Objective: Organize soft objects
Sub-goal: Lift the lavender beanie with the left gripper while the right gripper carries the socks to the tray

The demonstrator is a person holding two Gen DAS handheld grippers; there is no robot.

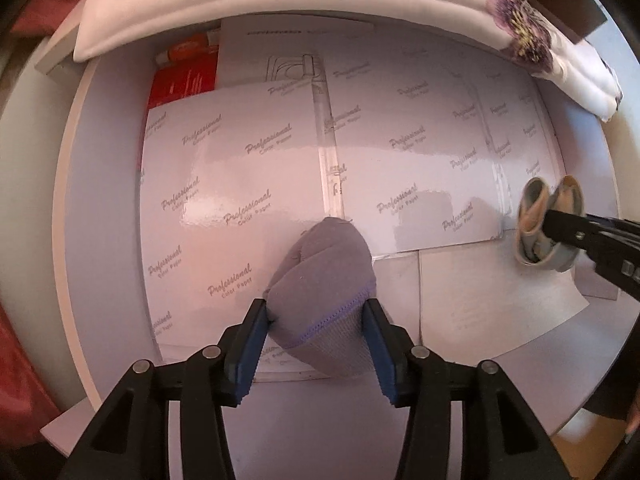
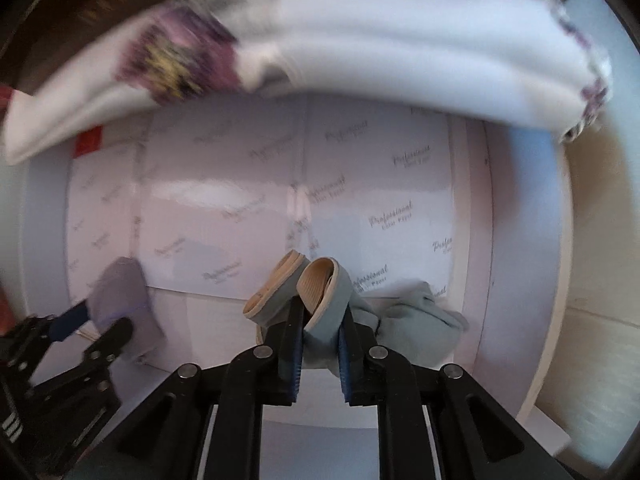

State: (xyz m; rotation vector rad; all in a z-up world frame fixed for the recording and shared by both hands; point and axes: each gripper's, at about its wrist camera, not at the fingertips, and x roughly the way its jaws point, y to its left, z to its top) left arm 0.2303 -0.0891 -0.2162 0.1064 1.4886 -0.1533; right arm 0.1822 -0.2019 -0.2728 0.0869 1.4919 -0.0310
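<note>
The left hand-held gripper point(image 1: 316, 344) squeezes the purple sock ball point(image 1: 322, 300) near the table's point(image 1: 500, 340) front edge, and the right hand-held gripper point(image 2: 318, 354) pinches the blue socks point(image 2: 320, 300) tight, but soft socks might slip out and drop.

Right-wrist view motion-blurred: floral cloth point(image 2: 320, 40) smeared. Red packet point(image 1: 184, 80) partly hidden under printed sheets point(image 1: 240, 184).
</note>
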